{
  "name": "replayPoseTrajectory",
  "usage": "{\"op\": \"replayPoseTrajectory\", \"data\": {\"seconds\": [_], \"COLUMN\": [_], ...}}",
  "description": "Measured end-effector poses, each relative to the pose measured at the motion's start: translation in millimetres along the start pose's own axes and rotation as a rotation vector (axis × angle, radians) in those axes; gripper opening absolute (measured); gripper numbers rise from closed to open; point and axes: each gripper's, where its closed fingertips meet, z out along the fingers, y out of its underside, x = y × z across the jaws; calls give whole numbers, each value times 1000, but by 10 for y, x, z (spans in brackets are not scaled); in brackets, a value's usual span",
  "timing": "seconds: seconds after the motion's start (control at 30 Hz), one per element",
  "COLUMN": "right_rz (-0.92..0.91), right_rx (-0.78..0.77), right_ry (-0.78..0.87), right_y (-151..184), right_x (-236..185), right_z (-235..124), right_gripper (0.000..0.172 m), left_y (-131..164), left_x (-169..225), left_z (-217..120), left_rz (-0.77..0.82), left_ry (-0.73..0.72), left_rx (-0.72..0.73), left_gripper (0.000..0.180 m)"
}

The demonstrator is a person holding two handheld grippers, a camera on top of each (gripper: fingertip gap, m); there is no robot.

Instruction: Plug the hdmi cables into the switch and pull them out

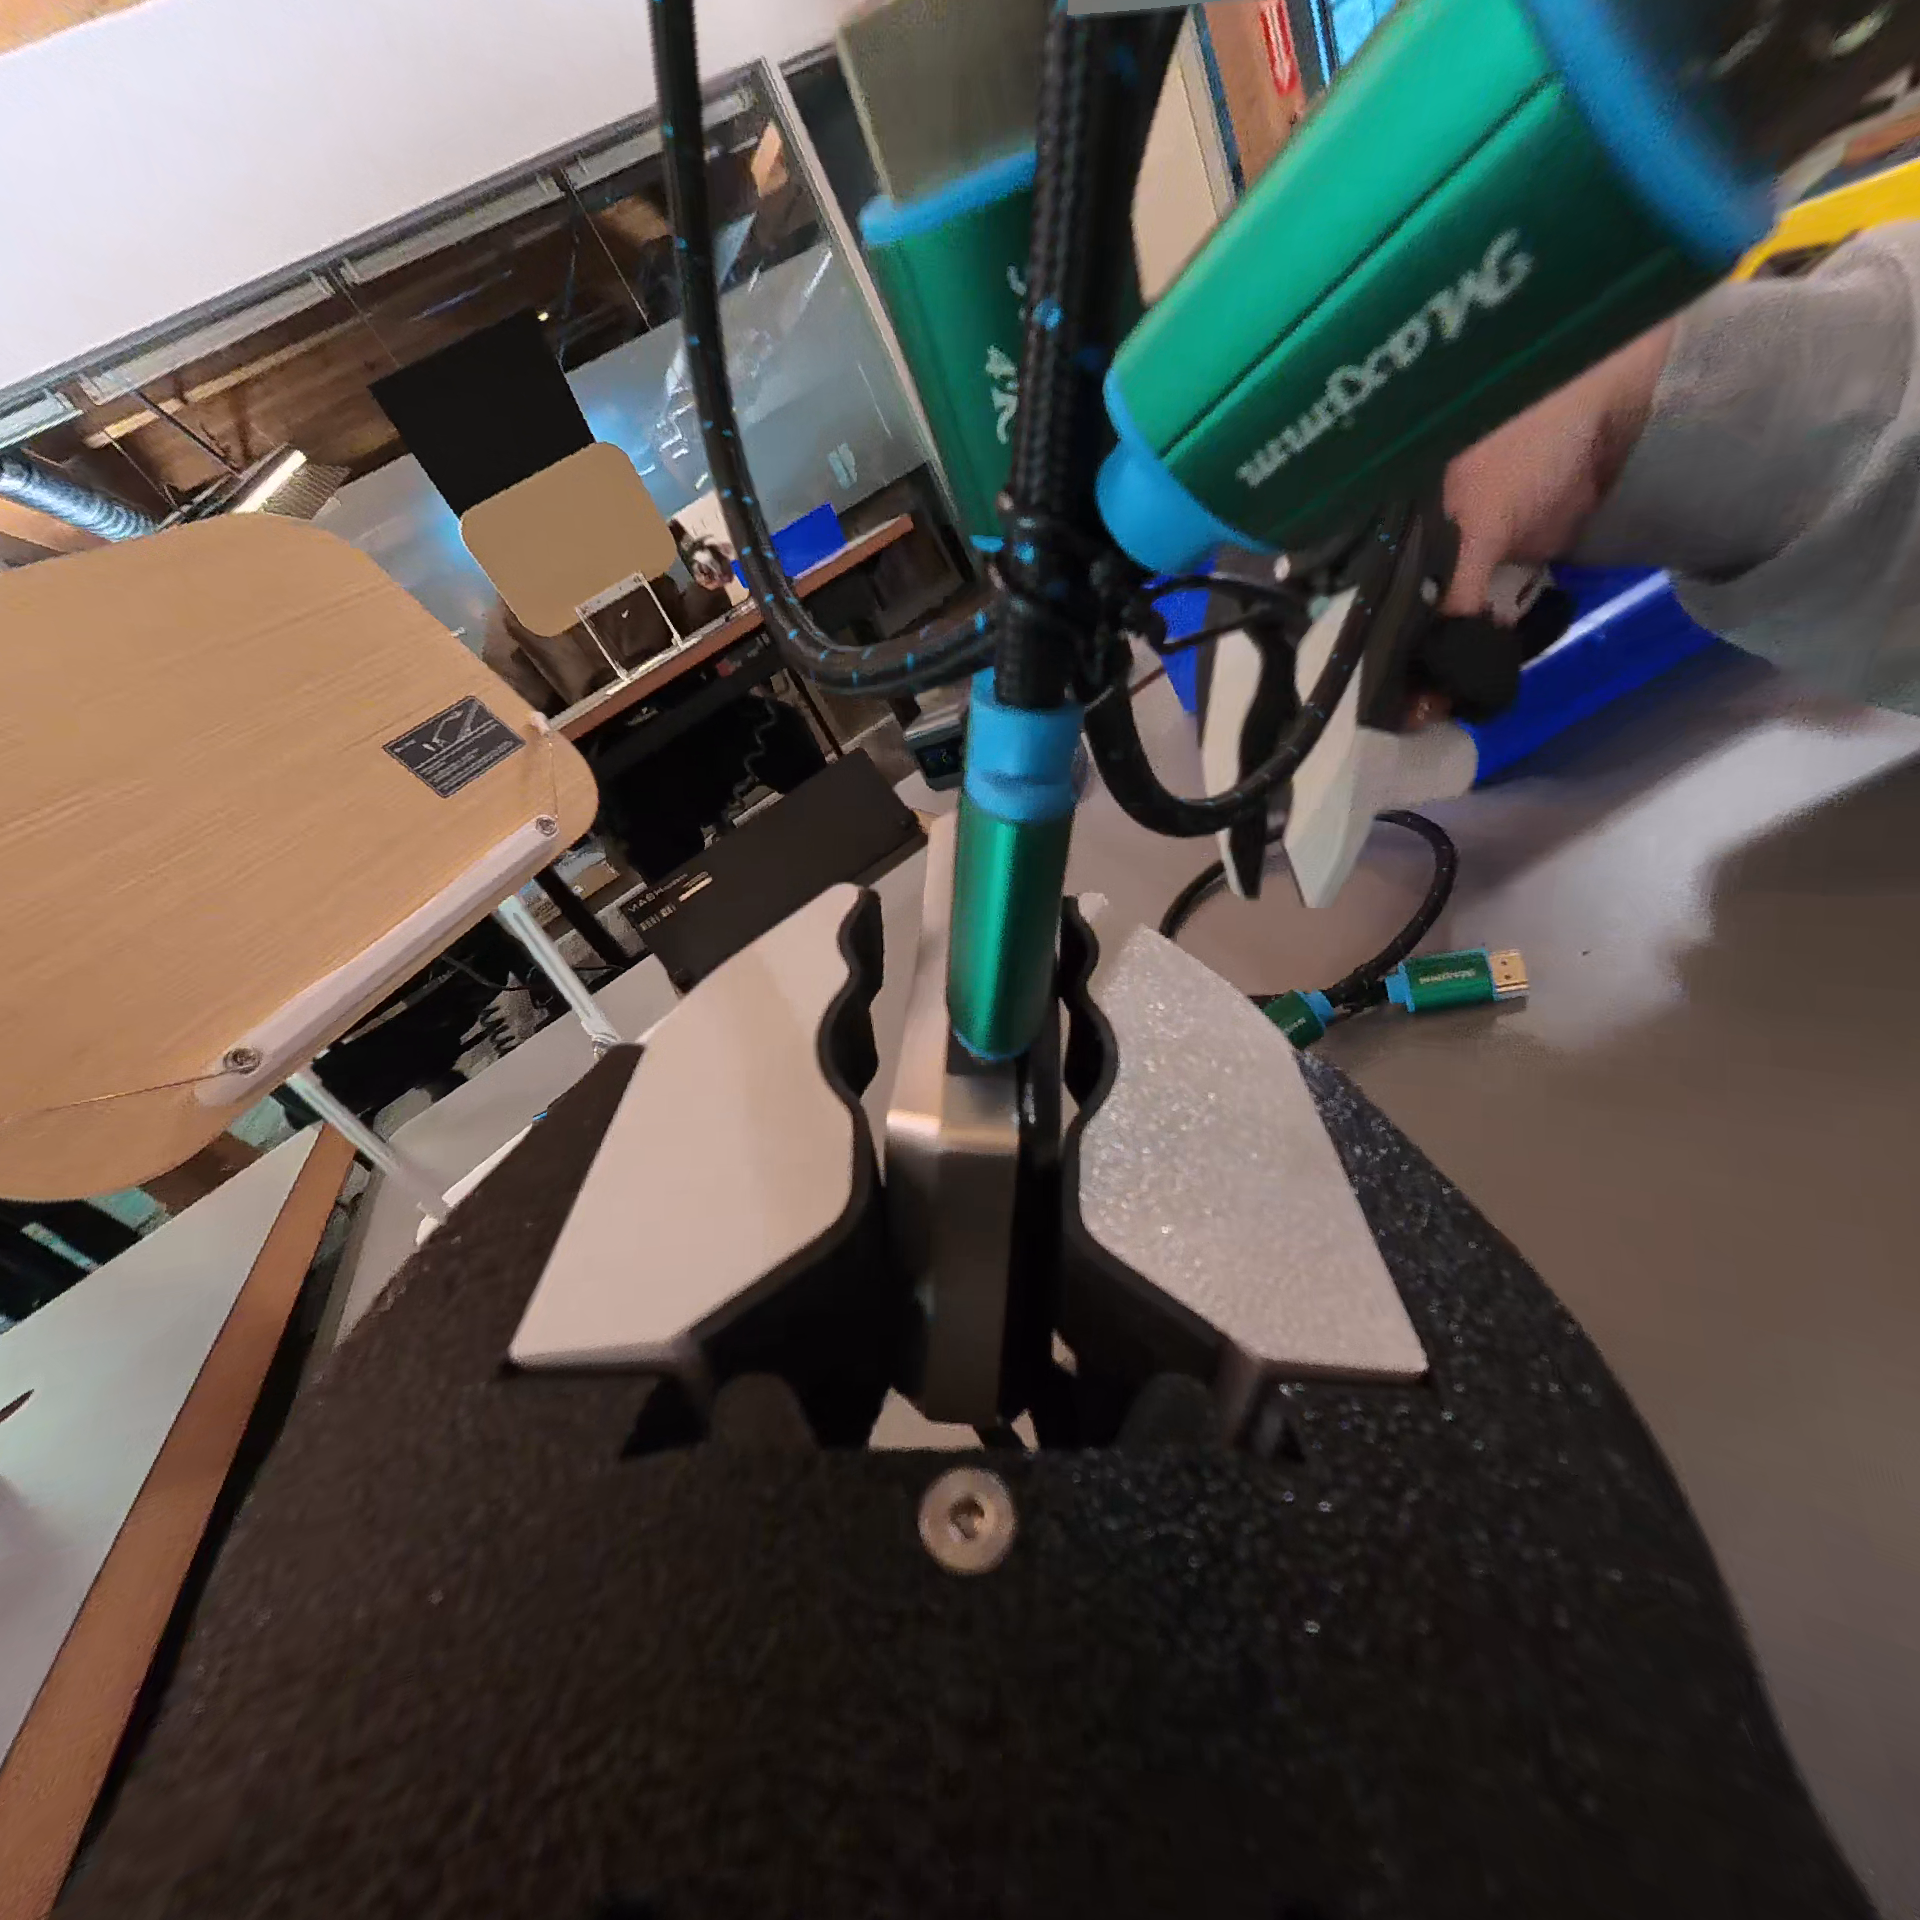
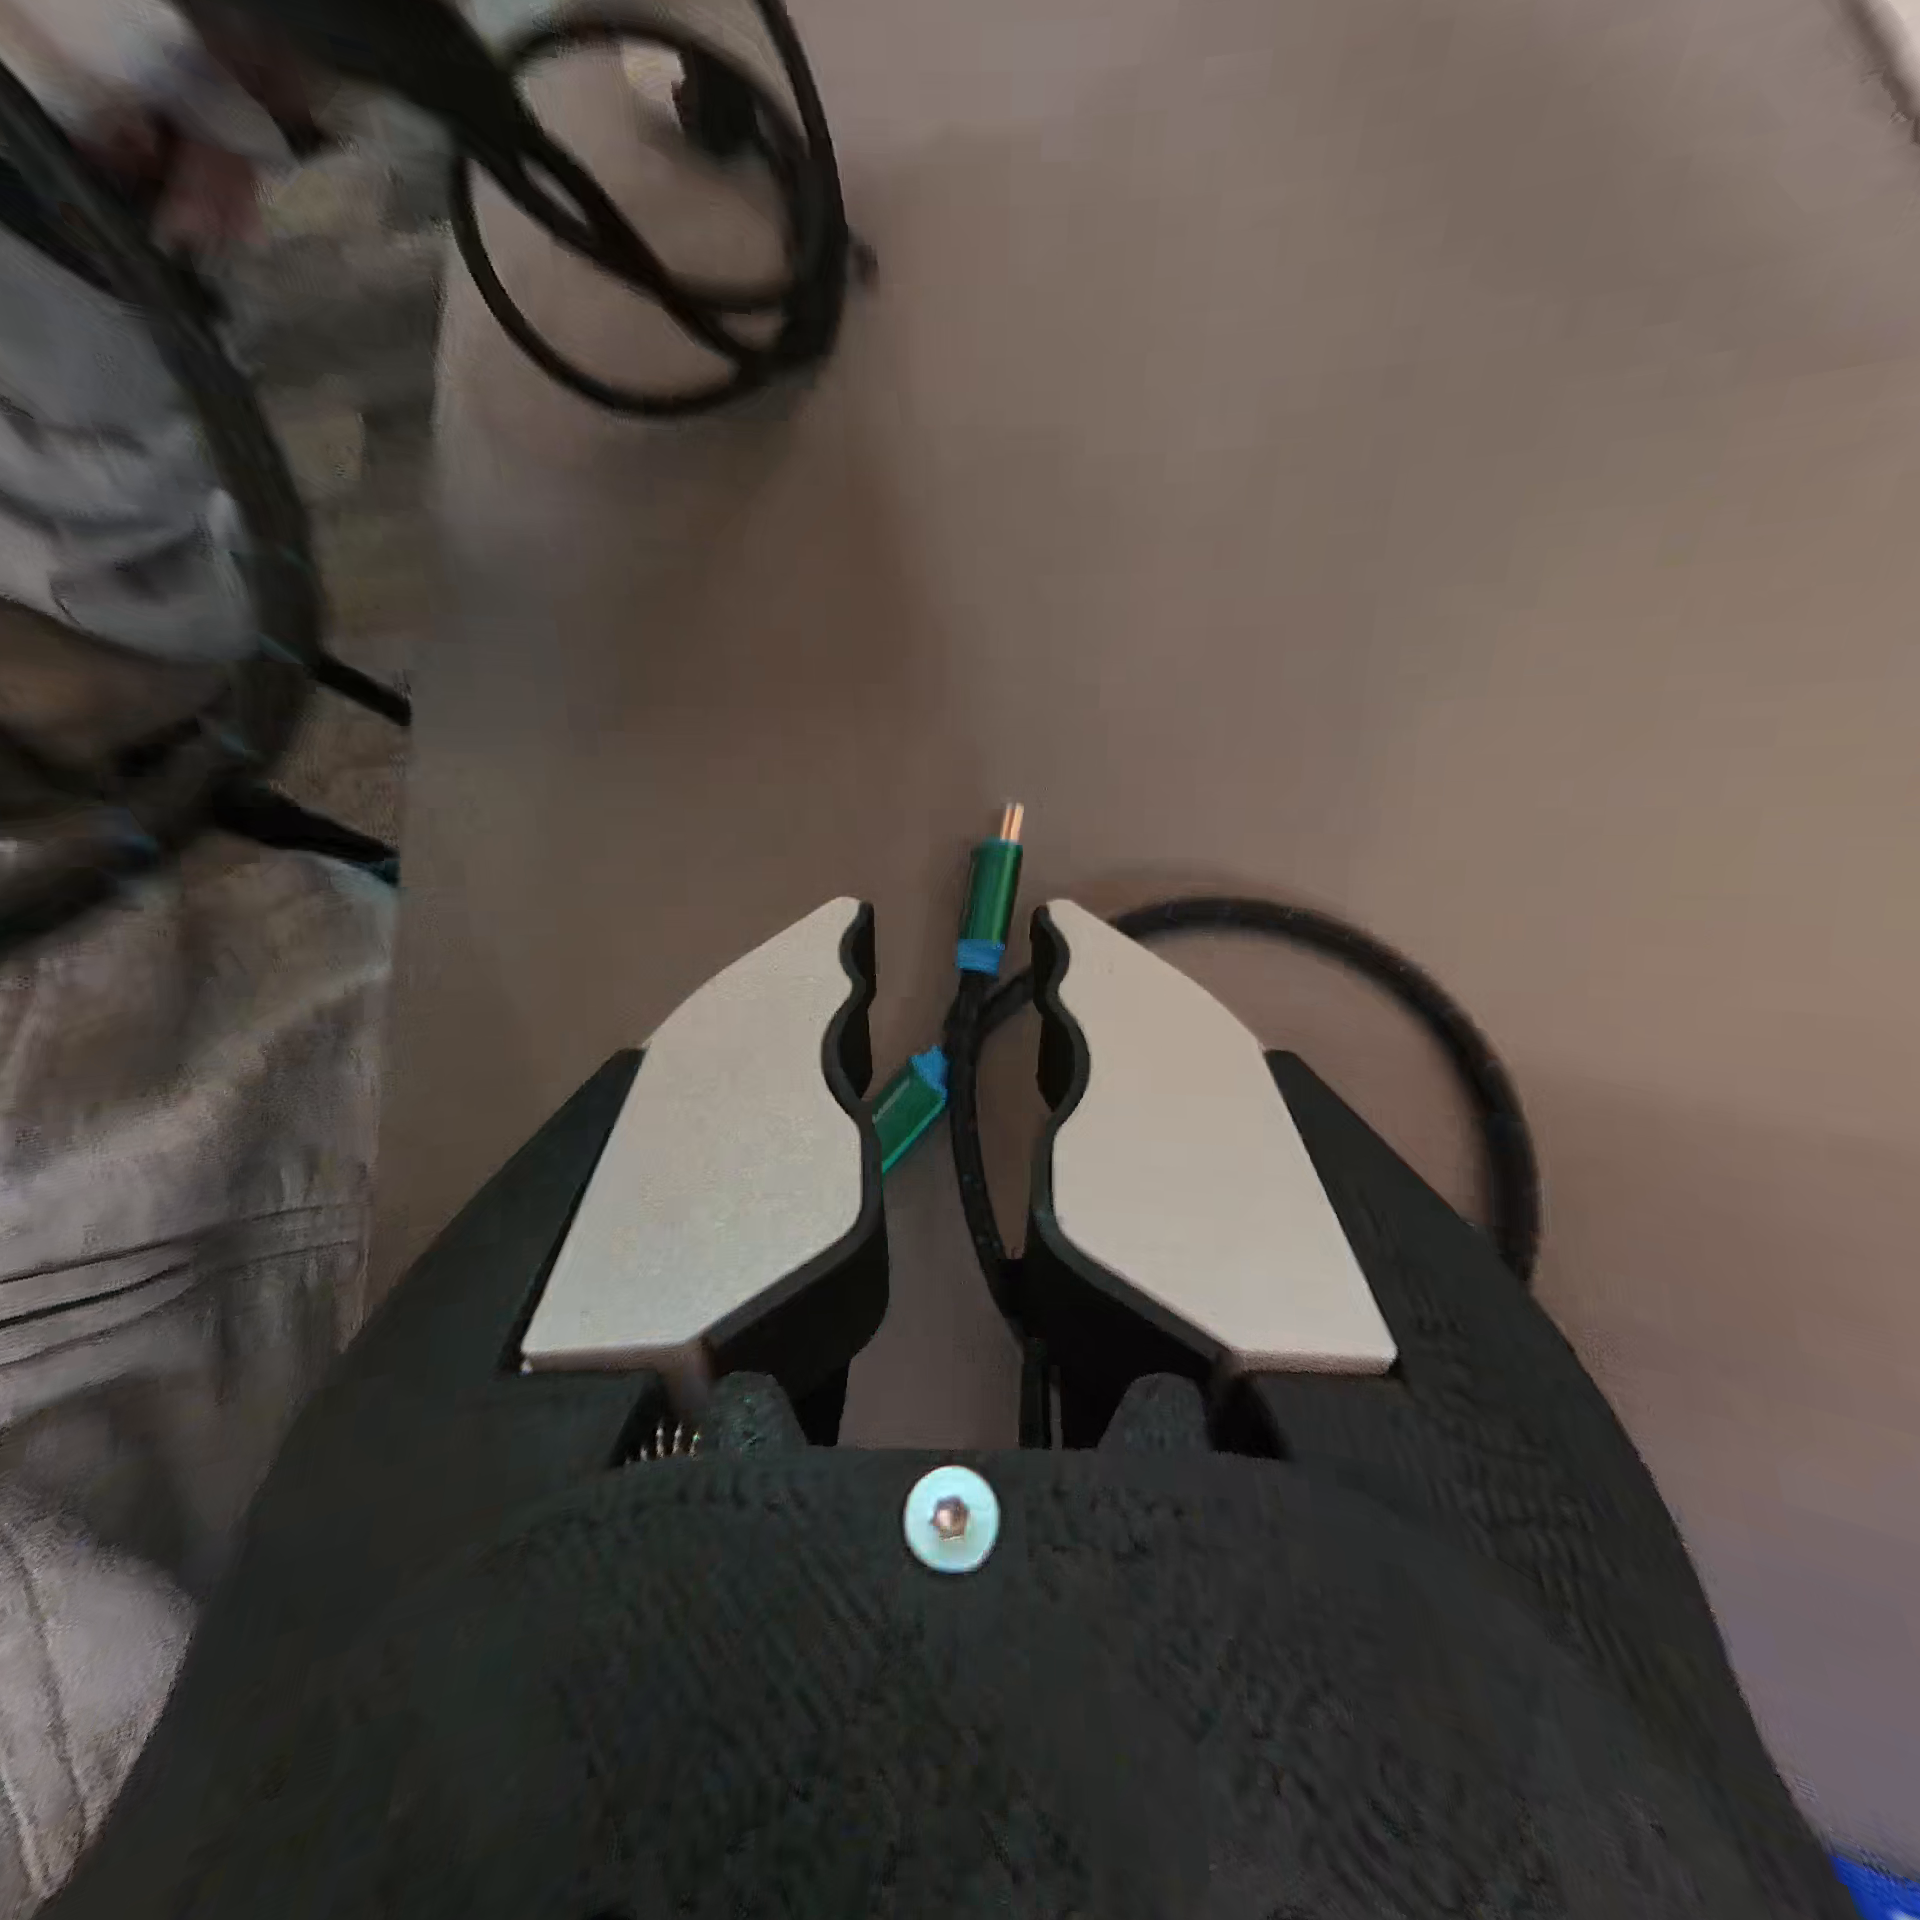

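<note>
1. The left gripper [image 1: 971,966] had its jaws part open around a flat grey metal box [image 1: 951,1195] with a black face. The left pad [image 1: 852,997] seemed to press on the box's grey side; whether the right pad touched it I could not tell.
2. A green plug with a blue collar [image 1: 1003,904] stood in the box's far edge, its black braided cable [image 1: 1049,416] running up out of sight.
3. The right gripper [image 2: 951,971] hung part open above the grey table [image 2: 1351,520], holding nothing.
4. Beneath its jaws lay two more green plugs: one [image 2: 992,894] pointing far with its gold tip bare, the other [image 2: 909,1107] nearer, beside the left pad.
5. Their black cable [image 2: 1455,1039] looped off to the right on the table.
6. A further coil of black cable [image 2: 665,260] lay far left.
</note>
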Motion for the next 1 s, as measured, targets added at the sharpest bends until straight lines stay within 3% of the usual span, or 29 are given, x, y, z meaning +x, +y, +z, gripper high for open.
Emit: {"op": "replayPoseTrajectory", "data": {"seconds": [0.2,0.43,0.57,0.73,0.9,1.0], "right_rz": [136,140,99,-104,-568,-739], "right_rx": [-56,-140,-154,39,373,440], "right_ry": [-56,-43,-30,52,228,410], "right_y": [154,265,288,-98,-607,-744], "right_x": [39,62,59,6,-261,-311], "right_z": [315,516,528,194,-416,-669], "right_gripper": [31,30,11,10,9,10], "left_y": [-31,-43,-68,-135,-210,-280], "left_x": [-59,-57,-83,-164,-148,-78], "left_z": [-32,-64,-78,-102,-105,-74], "left_rz": [-5,-6,-18,-74,-45,0], "left_ry": [2,13,4,-35,-60,-63], "left_rx": [43,54,71,109,134,143], "left_gripper": [33,33,33,34,33,33]}}
